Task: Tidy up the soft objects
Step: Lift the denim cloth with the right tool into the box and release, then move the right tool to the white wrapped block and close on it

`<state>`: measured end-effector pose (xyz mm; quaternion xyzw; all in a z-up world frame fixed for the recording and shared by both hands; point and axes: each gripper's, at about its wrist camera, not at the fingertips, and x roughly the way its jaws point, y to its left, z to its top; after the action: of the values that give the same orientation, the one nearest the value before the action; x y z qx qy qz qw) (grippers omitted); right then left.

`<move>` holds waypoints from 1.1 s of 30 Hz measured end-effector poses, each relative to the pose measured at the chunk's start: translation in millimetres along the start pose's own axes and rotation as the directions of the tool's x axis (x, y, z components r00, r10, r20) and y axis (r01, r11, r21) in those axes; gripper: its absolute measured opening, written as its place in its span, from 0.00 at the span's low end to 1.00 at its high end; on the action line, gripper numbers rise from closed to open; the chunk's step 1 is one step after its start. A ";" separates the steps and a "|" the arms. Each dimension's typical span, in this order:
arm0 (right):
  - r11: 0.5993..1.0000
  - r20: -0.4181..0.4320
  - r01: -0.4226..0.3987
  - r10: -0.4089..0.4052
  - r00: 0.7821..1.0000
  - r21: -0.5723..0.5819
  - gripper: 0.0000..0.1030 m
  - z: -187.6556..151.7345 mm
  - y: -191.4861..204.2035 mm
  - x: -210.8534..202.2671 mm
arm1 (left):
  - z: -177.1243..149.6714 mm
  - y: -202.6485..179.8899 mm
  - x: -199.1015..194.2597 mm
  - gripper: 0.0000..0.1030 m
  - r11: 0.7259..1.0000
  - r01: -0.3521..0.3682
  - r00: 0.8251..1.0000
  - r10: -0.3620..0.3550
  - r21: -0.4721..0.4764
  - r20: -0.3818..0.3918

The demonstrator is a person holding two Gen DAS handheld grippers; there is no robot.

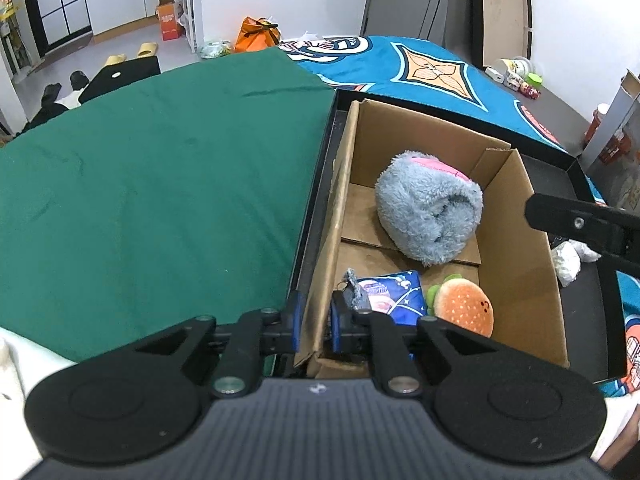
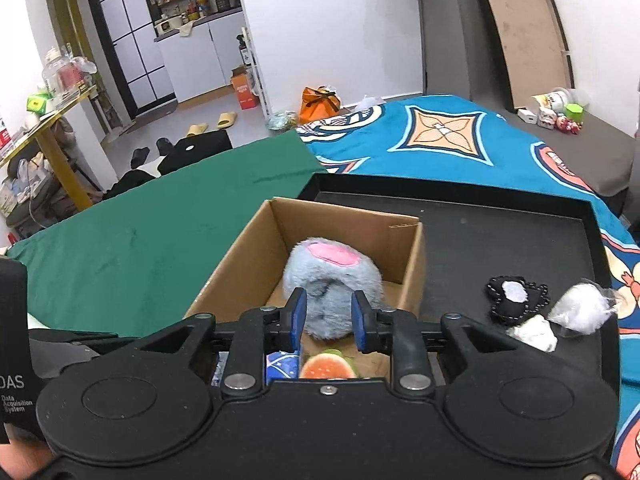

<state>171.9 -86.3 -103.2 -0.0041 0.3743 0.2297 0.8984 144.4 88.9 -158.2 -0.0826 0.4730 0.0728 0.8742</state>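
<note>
- Cardboard box point(image 1: 516, 216) fills the left wrist view ahead and to the right of the left claw point(image 1: 315, 322), whose blue pads are pinched on the box's near left wall; the wall's lower end is hidden behind the claw body.
- Inside, ahead of this claw, a grey plush toy point(image 1: 428, 208) with a pink patch lies on the box floor, its long axis running from far left to near right, its pink end turned away towards the far wall.
- Nearer, just right of the claw, a blue packet point(image 1: 394, 294) is partly covered by a small grey scrap I cannot identify, and a burger plush point(image 1: 464, 308) lies beside it, bun side up.
- At the right edge the right claw point(image 1: 576, 222) juts in, cut off by the frame.
- The box stands in a black tray point(image 1: 320, 168) on the bed, a green cloth point(image 1: 152, 184) to the left.
- In the right wrist view the right claw point(image 2: 329, 316) hangs over the box point(image 2: 240, 264), jaws a narrow way apart with nothing gripped; the grey plush toy point(image 2: 332, 276) shows beyond the gap, its lower part hidden by the fingers.
- Below the jaws the burger plush point(image 2: 328, 366) and blue packet point(image 2: 282, 364) are mostly cut off by the claw body.
- To the right on the black tray point(image 2: 500, 236) lie a black felt piece point(image 2: 516, 300) and white bagged lumps point(image 2: 580, 314), too blurred to name.
</note>
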 end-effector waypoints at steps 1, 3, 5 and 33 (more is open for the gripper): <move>1.000 0.001 0.003 -0.003 1.000 0.004 0.26 -0.5 -1.9 -1.4 | -0.1 -1.0 -0.6 0.13 1.000 -0.005 1.000 0.005 0.005 0.003; 1.000 0.000 0.002 -0.002 1.000 0.011 0.28 -2.1 -7.0 -2.8 | -0.5 -2.2 -1.7 0.15 1.000 -0.017 1.000 0.017 0.012 0.005; 1.000 0.000 0.002 -0.002 1.000 0.018 0.30 -4.0 -11.0 -5.0 | -0.9 -4.0 -1.7 0.16 0.999 -0.031 1.000 0.031 0.019 0.006; 0.984 0.008 0.081 -0.083 0.997 0.160 0.69 -21.3 -95.5 -3.7 | 3.0 -30.6 -7.4 0.55 0.978 -0.181 0.983 0.177 0.107 0.043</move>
<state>195.0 -177.0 -131.7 0.0541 0.3846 0.1620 0.9072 149.1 59.3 -148.0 0.0099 0.4673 0.1264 0.8750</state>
